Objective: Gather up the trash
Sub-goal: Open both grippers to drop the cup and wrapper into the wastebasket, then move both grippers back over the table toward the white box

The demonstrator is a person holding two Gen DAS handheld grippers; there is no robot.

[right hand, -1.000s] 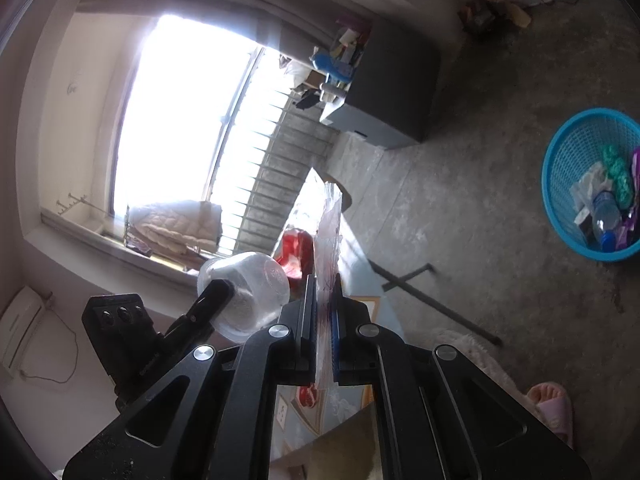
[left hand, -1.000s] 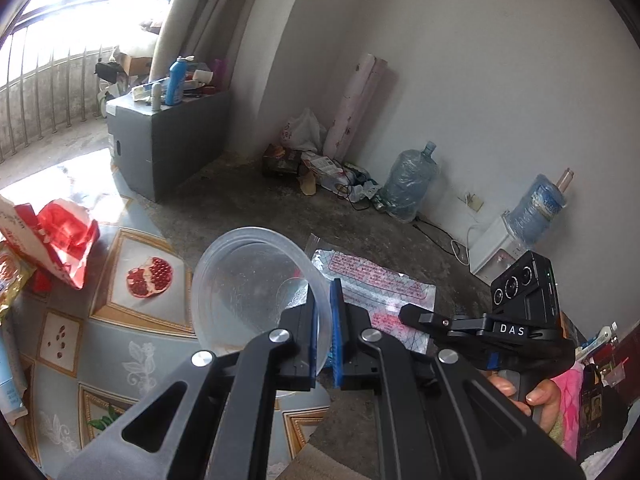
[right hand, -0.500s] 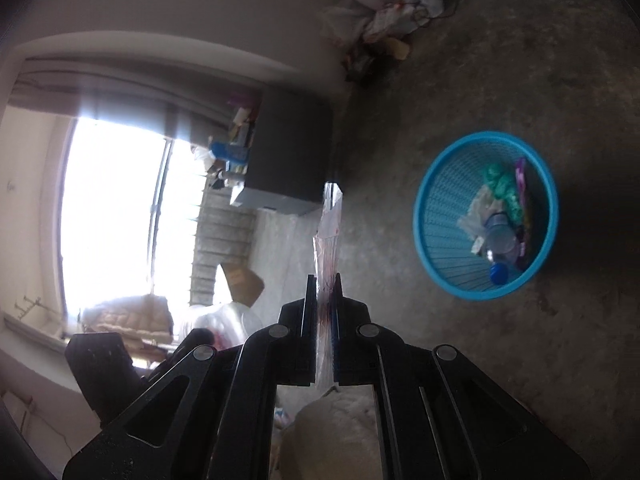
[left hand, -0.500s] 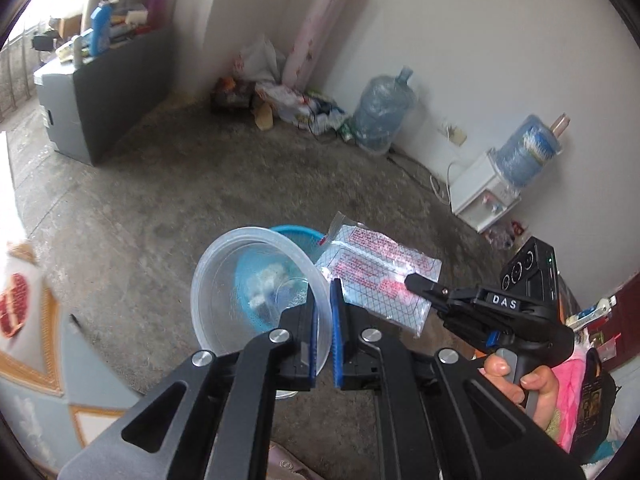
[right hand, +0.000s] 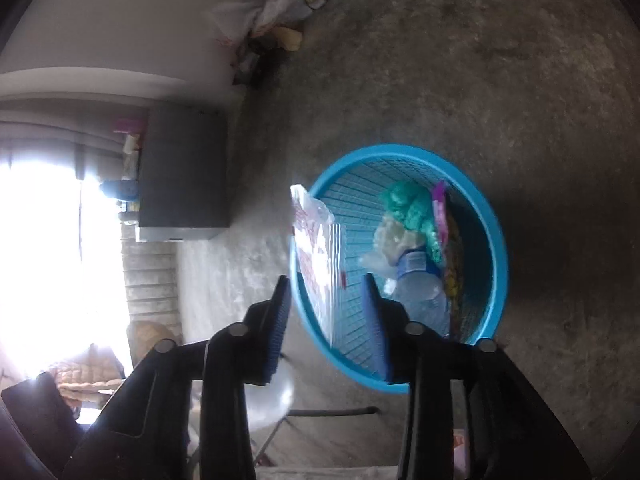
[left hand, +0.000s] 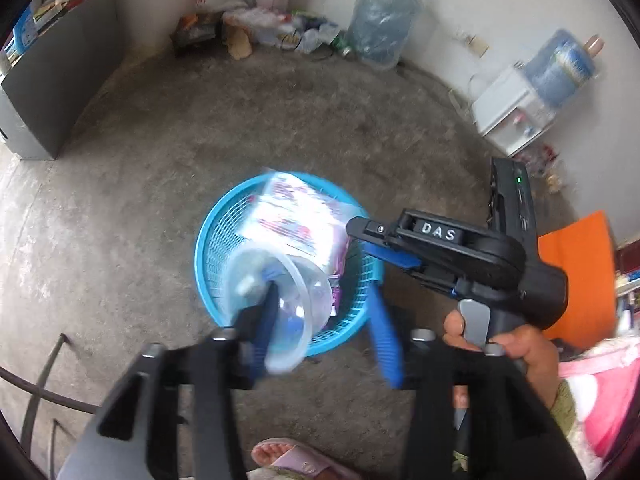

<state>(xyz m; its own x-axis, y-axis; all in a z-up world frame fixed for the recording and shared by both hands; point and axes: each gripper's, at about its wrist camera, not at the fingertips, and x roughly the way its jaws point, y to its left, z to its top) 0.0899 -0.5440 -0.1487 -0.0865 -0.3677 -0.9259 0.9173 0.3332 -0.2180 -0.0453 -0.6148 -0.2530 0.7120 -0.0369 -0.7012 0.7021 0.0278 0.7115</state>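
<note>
Above the blue basket, both grippers tilted downward, jaws just sprung apart, clear cup and wrapper loose.

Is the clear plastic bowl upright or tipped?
Tipped. The clear plastic bowl lies on its side, mouth facing sideways, over the blue basket, beside the left claw.
</note>
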